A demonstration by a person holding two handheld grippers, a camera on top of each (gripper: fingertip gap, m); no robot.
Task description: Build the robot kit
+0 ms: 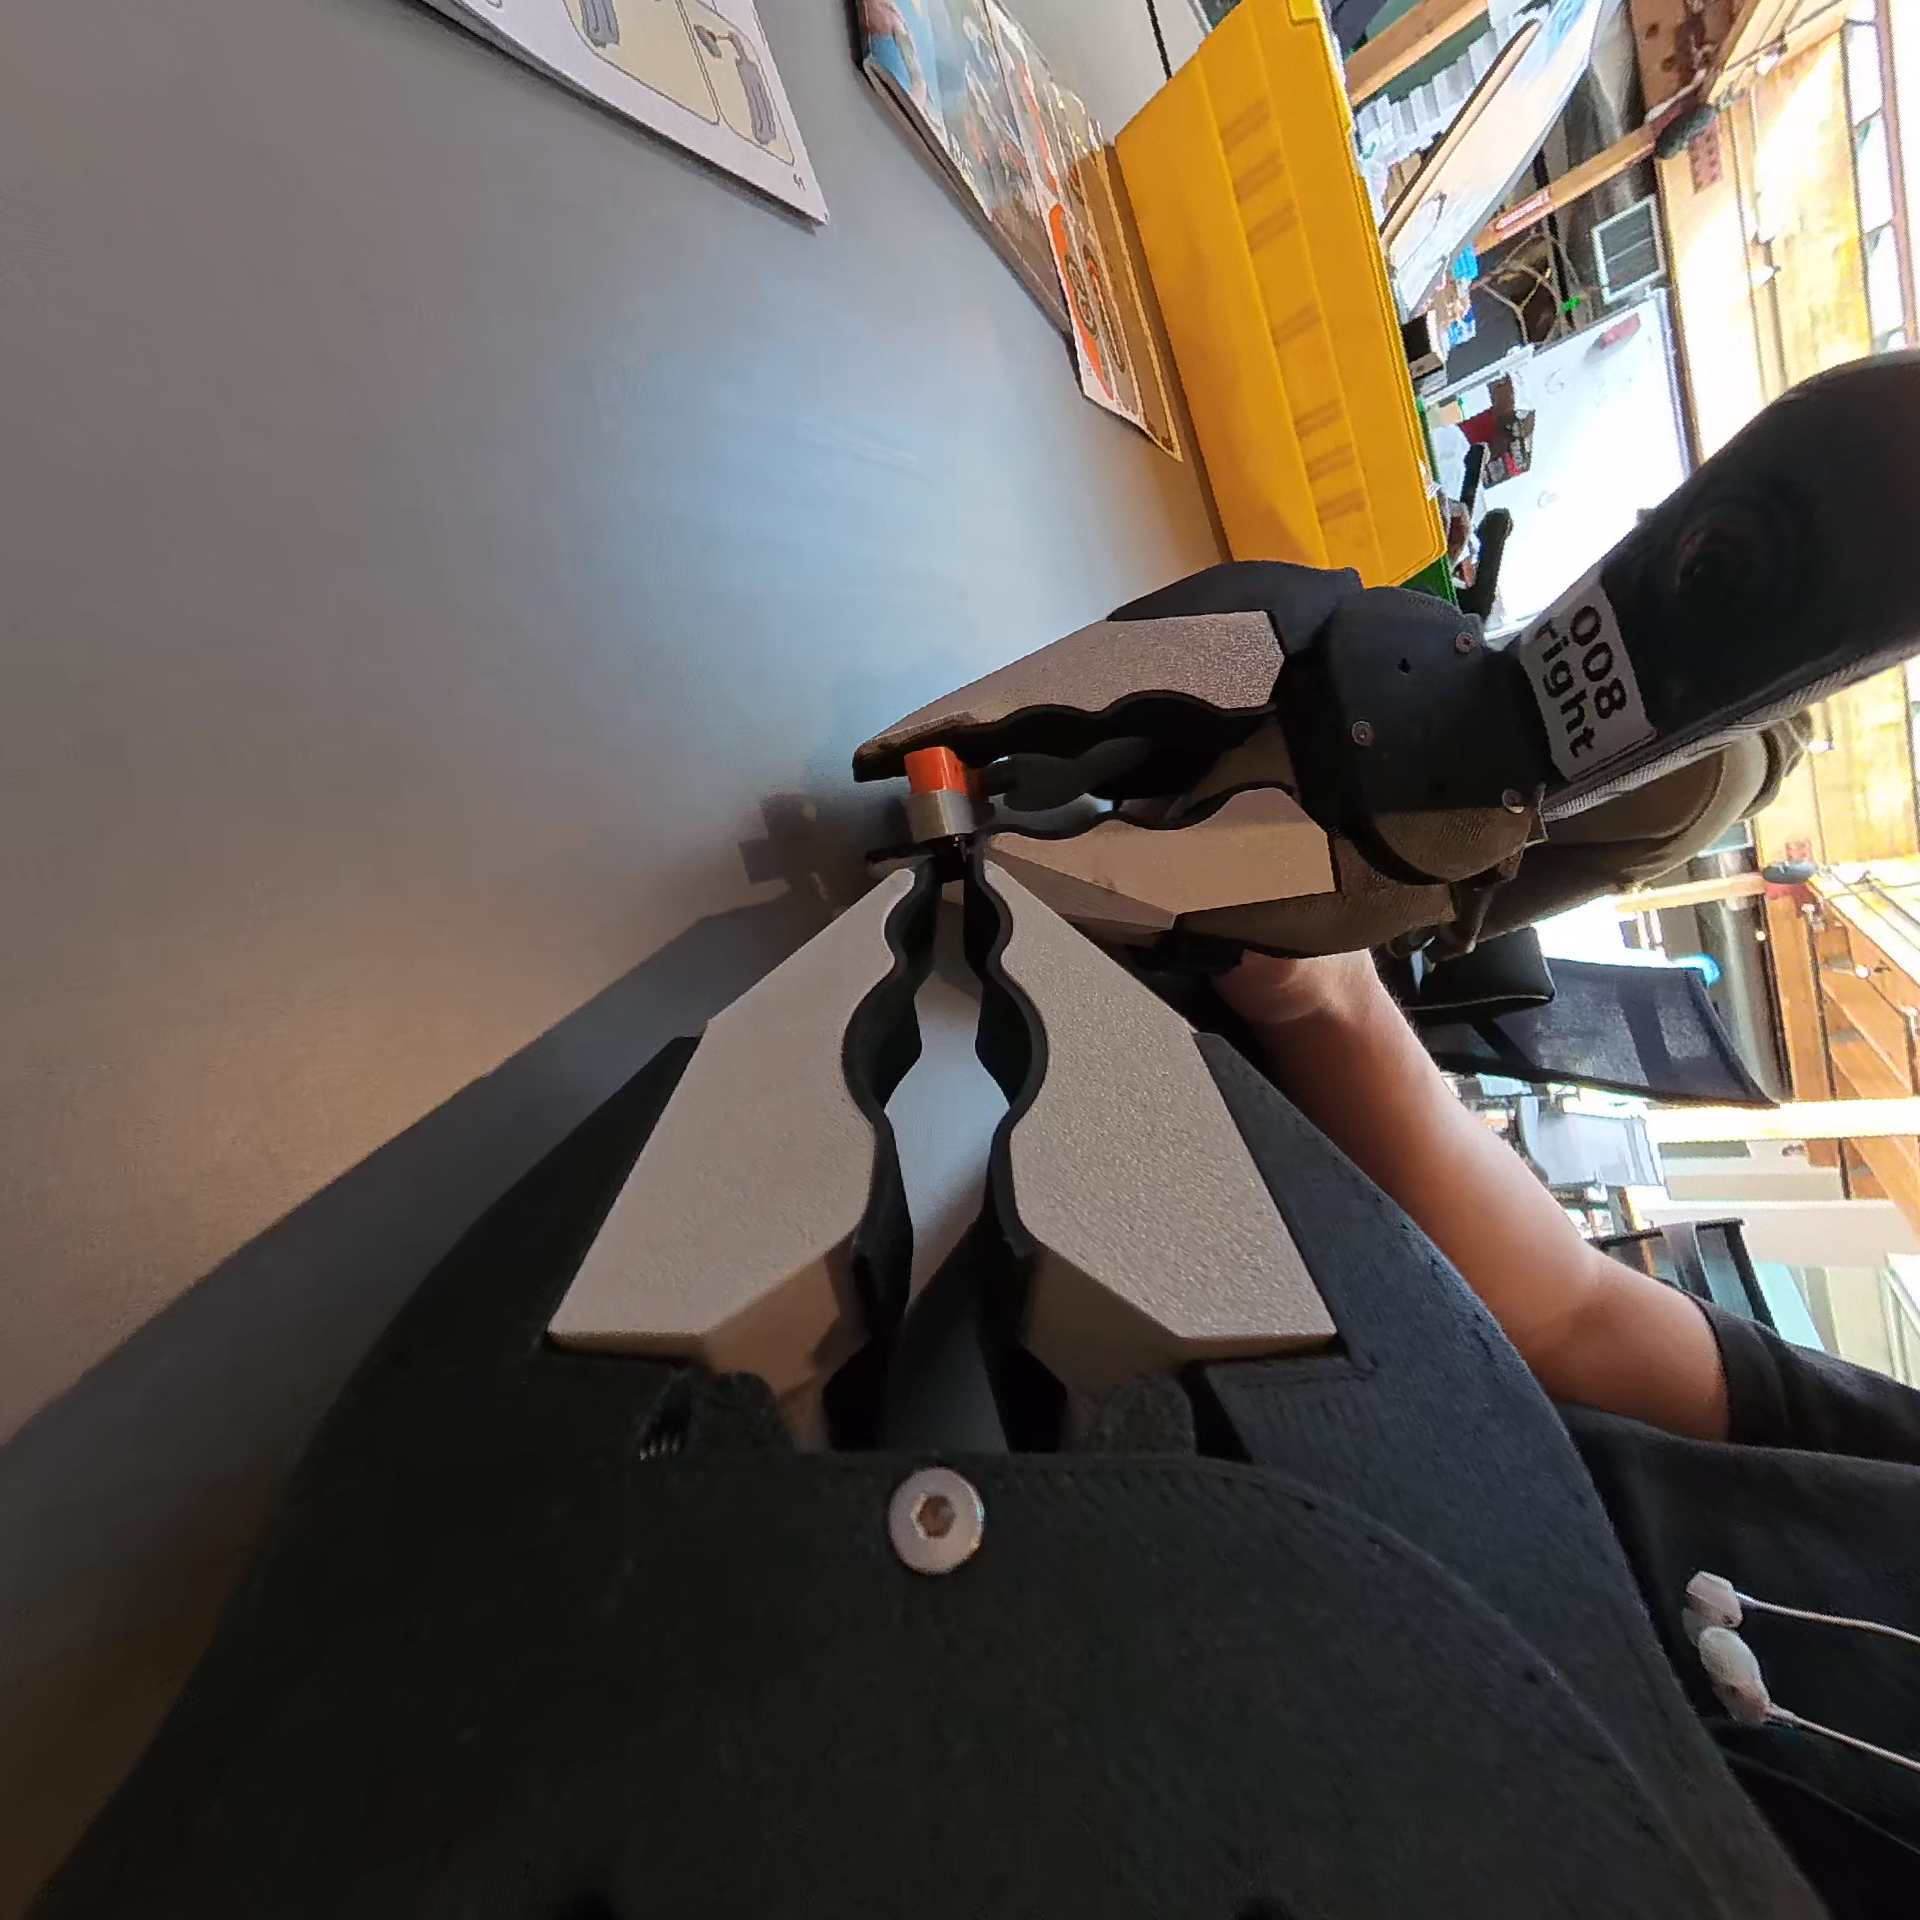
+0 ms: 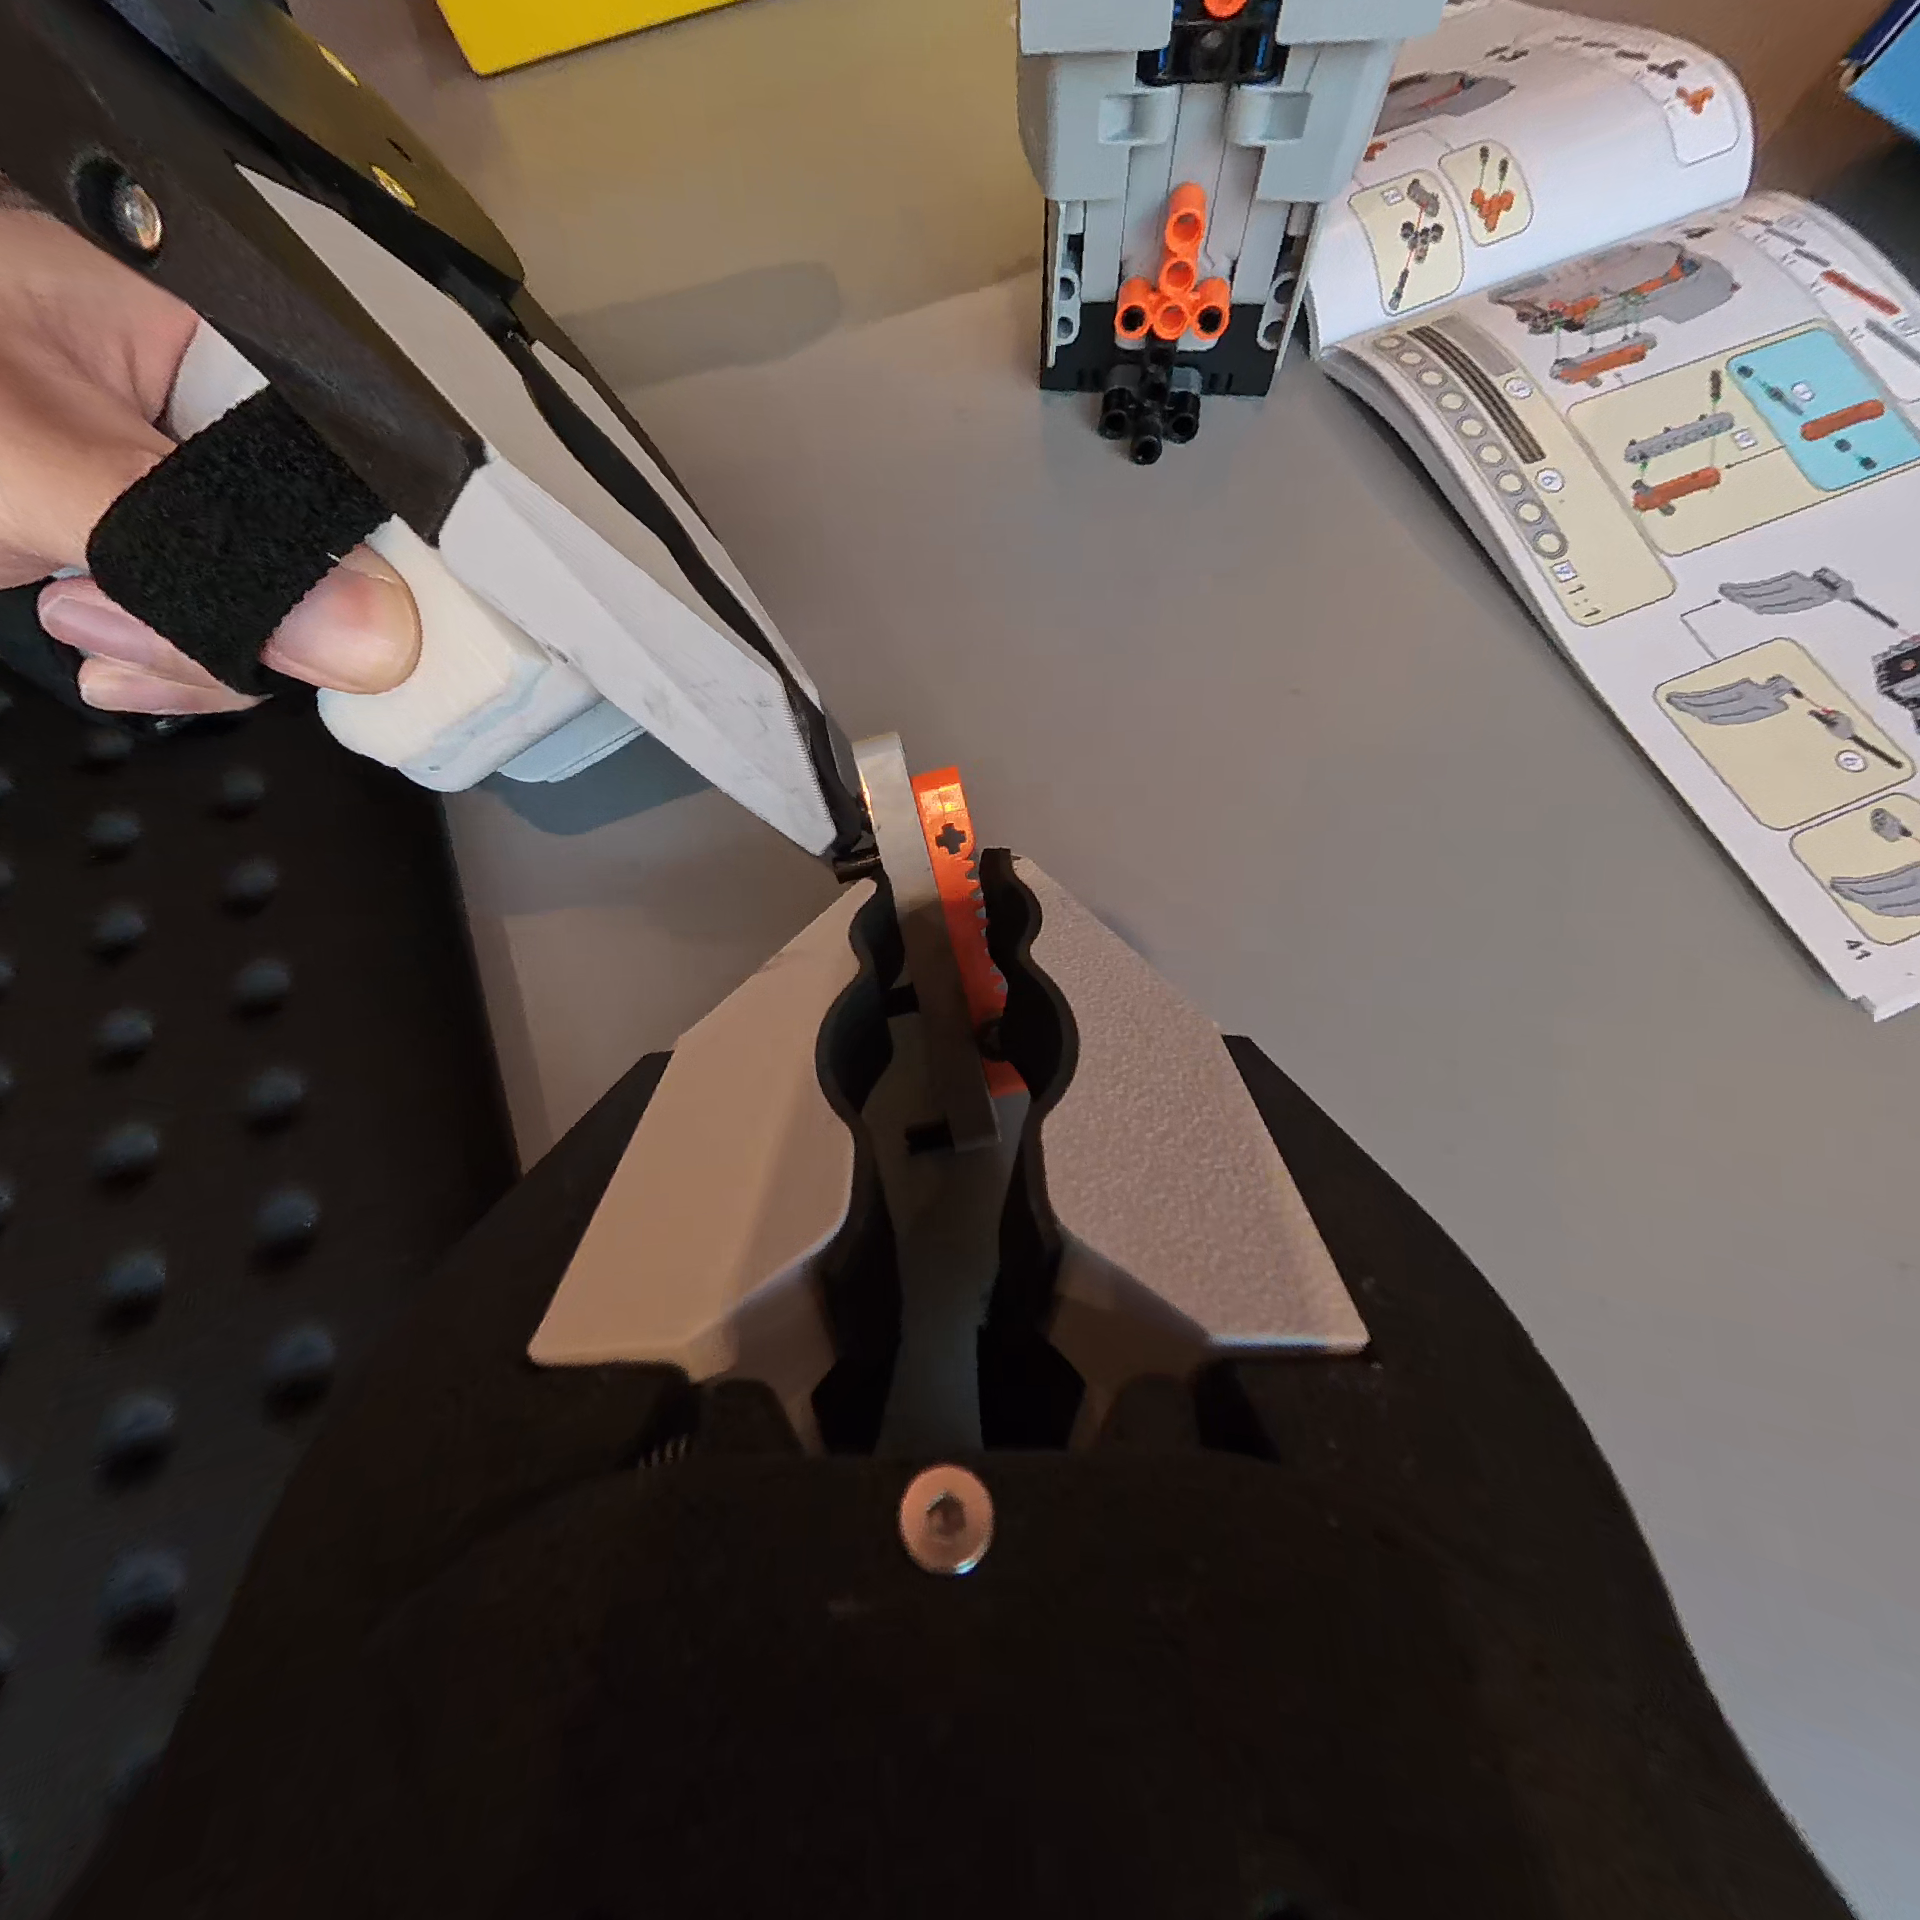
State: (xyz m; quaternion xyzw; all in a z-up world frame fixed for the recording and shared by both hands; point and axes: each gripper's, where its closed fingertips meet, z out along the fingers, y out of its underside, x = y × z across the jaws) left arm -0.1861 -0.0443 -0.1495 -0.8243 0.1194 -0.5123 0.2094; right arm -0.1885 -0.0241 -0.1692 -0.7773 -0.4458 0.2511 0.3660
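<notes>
The right gripper (image 2: 935,935) is clamped on a small building-brick piece: a flat grey beam (image 2: 920,935) with an orange toothed rack (image 2: 961,894) stacked against it, sitting upright between the 2 fingers and poking out past the tips. The left gripper (image 1: 948,883) has its tips pinched down on a tiny black pin (image 1: 951,854) at the bottom edge of that same grey-and-orange piece, with only a sliver of gap between the fingertips. In the right wrist view it comes in from the upper left, held by a hand (image 2: 125,499) with a black strap over the finger.

Both grippers meet just above a plain grey table (image 2: 1195,727). To the left of them lies a black studded mat (image 2: 156,1039). Further back on the table stands a grey brick model (image 2: 1174,187) with orange and black connectors on its front. An open instruction booklet (image 2: 1662,520) lies to the right of it. A yellow bin (image 1: 1278,301) sits near the far edge of the table, next to some printed boxes (image 1: 966,125). Beyond that is a cluttered room with wooden beams, a black chair (image 1: 1621,1029) and bright light.
</notes>
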